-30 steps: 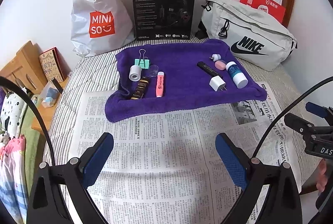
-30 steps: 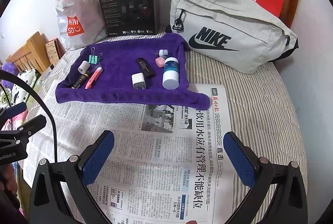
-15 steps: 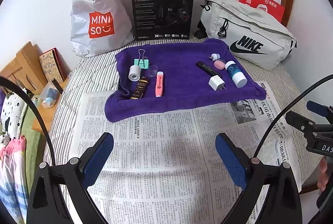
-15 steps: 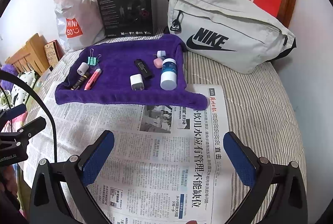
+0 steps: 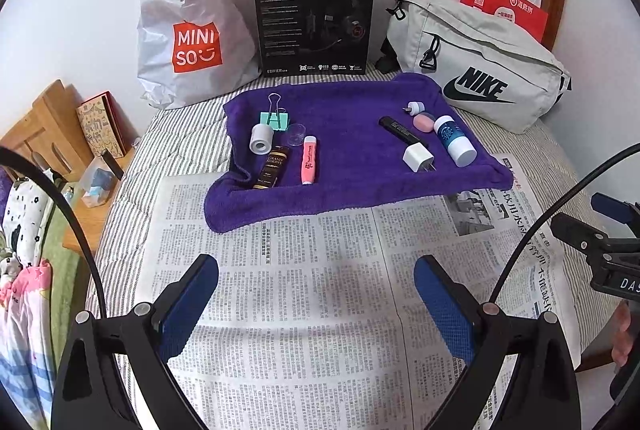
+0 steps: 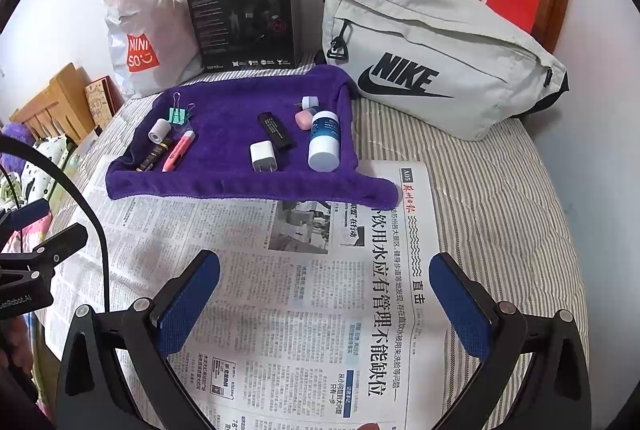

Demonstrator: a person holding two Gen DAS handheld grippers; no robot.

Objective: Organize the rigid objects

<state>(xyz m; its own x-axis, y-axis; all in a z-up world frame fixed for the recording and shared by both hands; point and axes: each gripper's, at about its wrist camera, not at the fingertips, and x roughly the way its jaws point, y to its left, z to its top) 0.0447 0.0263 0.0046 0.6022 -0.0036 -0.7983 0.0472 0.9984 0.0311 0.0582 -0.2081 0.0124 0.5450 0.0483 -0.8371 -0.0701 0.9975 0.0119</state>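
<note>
A purple towel (image 5: 344, 190) lies on the bed and bears several small objects. On its left are a green binder clip (image 5: 274, 118), a white roll (image 5: 261, 138), a dark tube (image 5: 273, 166) and a pink highlighter (image 5: 309, 159). On its right are a black stick (image 5: 400, 130), a white charger (image 5: 417, 157), a pink eraser (image 5: 423, 122) and a blue-and-white bottle (image 5: 454, 140). My left gripper (image 5: 316, 270) is open and empty above the newspaper (image 5: 304, 294). My right gripper (image 6: 325, 270) is open and empty, nearer the towel's right corner (image 6: 384, 190).
A Miniso bag (image 5: 188, 34), a black headset box (image 5: 314, 20), a grey Nike bag (image 5: 476, 70) and red paper bags (image 5: 504, 6) line the wall. A wooden bedside stand (image 5: 48, 134) is at the left. The striped bed (image 6: 500, 198) extends right.
Both views have drawn slightly back from the towel and shifted a little. Nothing on the towel has moved, and both grippers stay open.
</note>
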